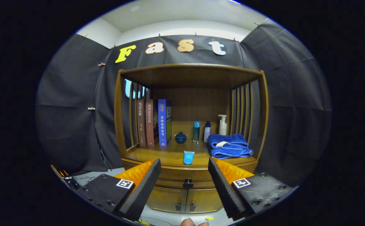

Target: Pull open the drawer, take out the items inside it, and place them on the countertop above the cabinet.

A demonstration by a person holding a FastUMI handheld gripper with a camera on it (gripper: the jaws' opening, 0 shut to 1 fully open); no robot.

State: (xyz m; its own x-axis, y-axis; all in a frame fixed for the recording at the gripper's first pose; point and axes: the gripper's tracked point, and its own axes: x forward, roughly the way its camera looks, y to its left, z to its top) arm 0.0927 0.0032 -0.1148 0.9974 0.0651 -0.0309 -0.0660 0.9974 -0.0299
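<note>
Wood: your cabinet (188,175) fills the middle.
Books (152,123): on the countertop (157,155), left of the knob.
Knob (187,182): drawer (170,175) shut; it lies dead ahead, between your fingers.
Gripper (184,166): spread wide, holding nothing.
Towel (229,145): right, above.

1. Three books (152,123) stand upright at the left of the shelf.
2. A small dark blue lidded cup (180,137) sits beside them.
3. Three bottles (206,131) stand near the back.
4. A folded blue towel (229,145) lies at the right.
</note>
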